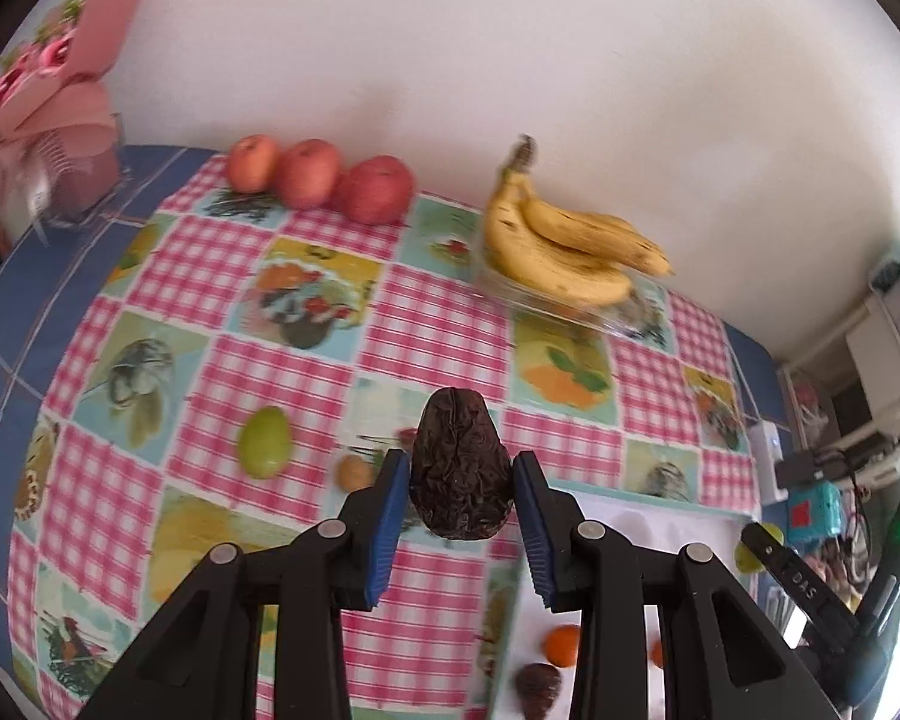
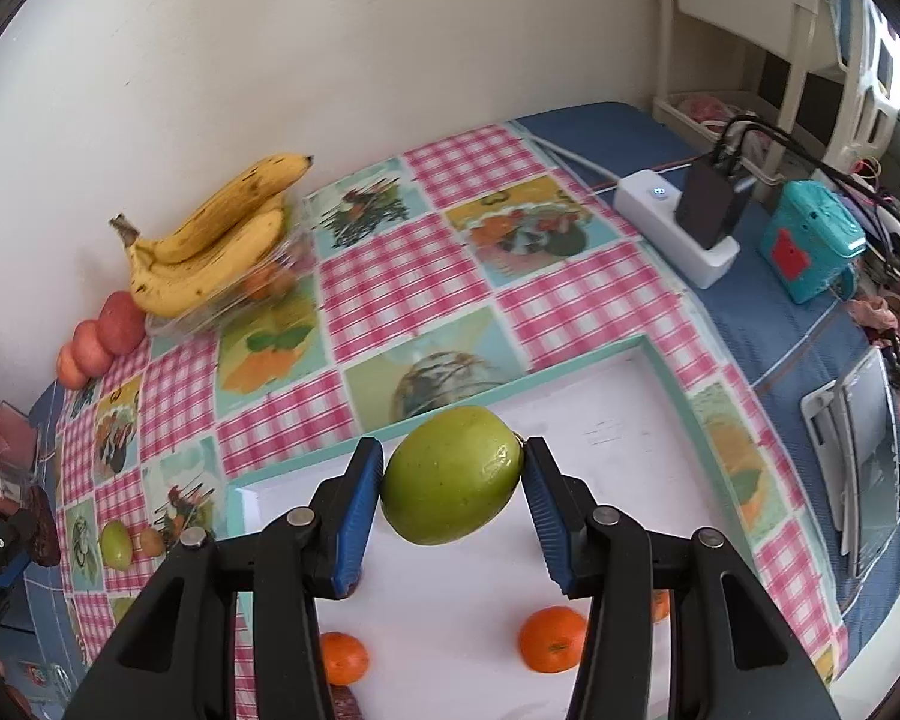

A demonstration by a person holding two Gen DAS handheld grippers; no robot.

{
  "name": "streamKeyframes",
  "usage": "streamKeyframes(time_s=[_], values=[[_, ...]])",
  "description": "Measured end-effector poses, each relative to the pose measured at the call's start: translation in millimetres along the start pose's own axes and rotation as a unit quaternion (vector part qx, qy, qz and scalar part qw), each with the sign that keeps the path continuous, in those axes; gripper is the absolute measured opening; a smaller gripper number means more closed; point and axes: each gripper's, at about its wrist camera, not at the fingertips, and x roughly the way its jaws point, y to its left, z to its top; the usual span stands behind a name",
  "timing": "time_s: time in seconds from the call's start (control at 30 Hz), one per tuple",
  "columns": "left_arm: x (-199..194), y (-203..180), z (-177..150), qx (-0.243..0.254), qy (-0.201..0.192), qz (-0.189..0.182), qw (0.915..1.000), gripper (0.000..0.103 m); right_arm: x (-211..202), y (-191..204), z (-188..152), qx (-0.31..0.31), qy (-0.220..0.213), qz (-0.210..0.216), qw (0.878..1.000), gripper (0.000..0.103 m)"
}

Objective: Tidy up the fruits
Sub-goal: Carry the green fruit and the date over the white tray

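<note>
My left gripper (image 1: 459,474) is shut on a dark wrinkled date (image 1: 459,468) and holds it above the checked tablecloth. My right gripper (image 2: 453,480) is shut on a green fruit (image 2: 453,474) above the white tray (image 2: 642,348). The tray holds two oranges (image 2: 552,639) (image 2: 343,657); in the left wrist view it (image 1: 630,516) shows an orange (image 1: 561,645) and another dark date (image 1: 537,687). On the cloth lie a second green fruit (image 1: 264,441) and a small brown fruit (image 1: 354,471).
Three red apples (image 1: 315,174) line the wall. Bananas (image 1: 564,240) rest on a clear plastic box (image 1: 606,321). A pink bouquet (image 1: 60,90) stands far left. A white power strip (image 2: 660,222), a teal box (image 2: 810,246) and cables lie right of the cloth.
</note>
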Motion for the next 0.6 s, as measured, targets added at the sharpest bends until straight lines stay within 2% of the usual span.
streamKeyframes(time_s=[0.13, 0.43, 0.6], values=[[5.8, -28.7, -7.0, 0.027, 0.009, -0.013, 0.9995, 0.038, -3.3, -16.4, 4.0, 0.009, -0.005, -0.009, 1.0, 0.049], [16.8, -84.8, -24.1, 0.092, 0.017, -0.011, 0.9955, 0.038, -11.4, -49.7, 11.1, 0.031, -0.015, -0.027, 0.999, 0.049], [31.8, -112.5, -37.5, 0.119, 0.042, -0.035, 0.9914, 0.038, -16.4, -62.1, 14.3, 0.041, -0.023, -0.031, 0.998, 0.049]])
